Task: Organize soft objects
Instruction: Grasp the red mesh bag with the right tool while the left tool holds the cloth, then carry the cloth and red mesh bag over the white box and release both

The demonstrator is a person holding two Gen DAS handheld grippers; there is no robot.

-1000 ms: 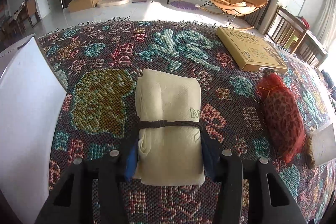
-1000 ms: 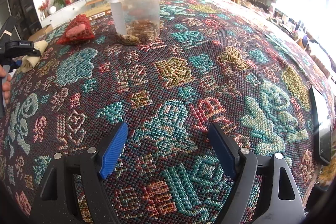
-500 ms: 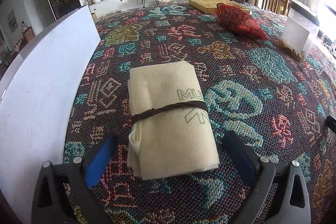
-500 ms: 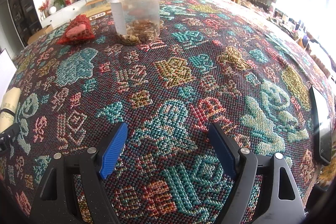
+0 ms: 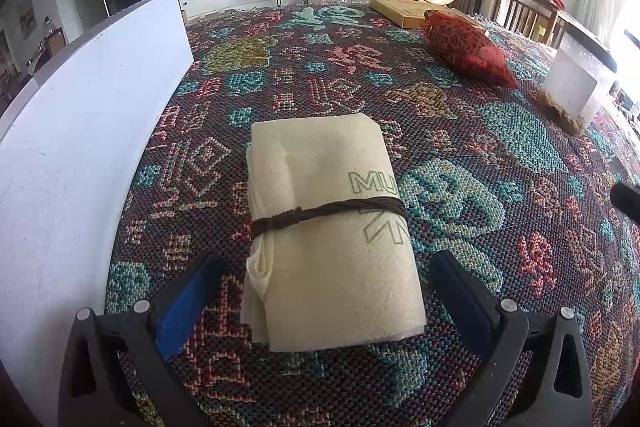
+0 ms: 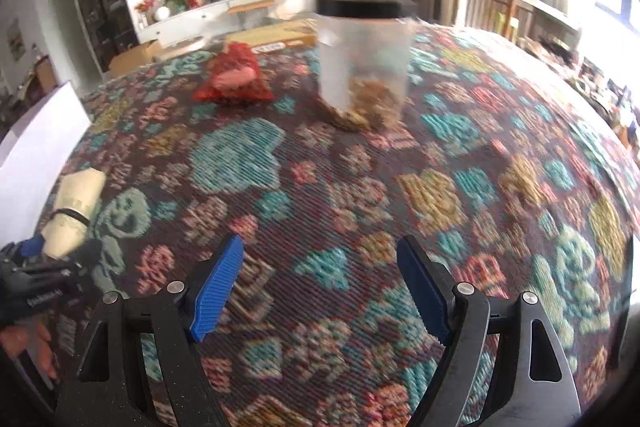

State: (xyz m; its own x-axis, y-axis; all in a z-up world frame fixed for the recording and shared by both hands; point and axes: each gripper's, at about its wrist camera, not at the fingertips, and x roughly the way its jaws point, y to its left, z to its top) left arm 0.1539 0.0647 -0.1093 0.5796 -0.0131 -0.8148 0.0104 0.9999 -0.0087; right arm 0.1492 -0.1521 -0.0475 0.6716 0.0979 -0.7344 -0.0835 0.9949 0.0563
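Two tools are seen spread wide. Left tool [image 5: 320,291] has released the tied cloth roll [image 5: 328,227], now set lower centre of frame on the table [image 5: 500,155] beside white box [image 5: 80,147]; red pouch [image 5: 468,47] judged next.

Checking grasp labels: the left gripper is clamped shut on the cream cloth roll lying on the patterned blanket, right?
Not clamped. The left wrist view shows the left gripper open, its pads clear of the cream cloth roll lying between them on the patterned blanket.
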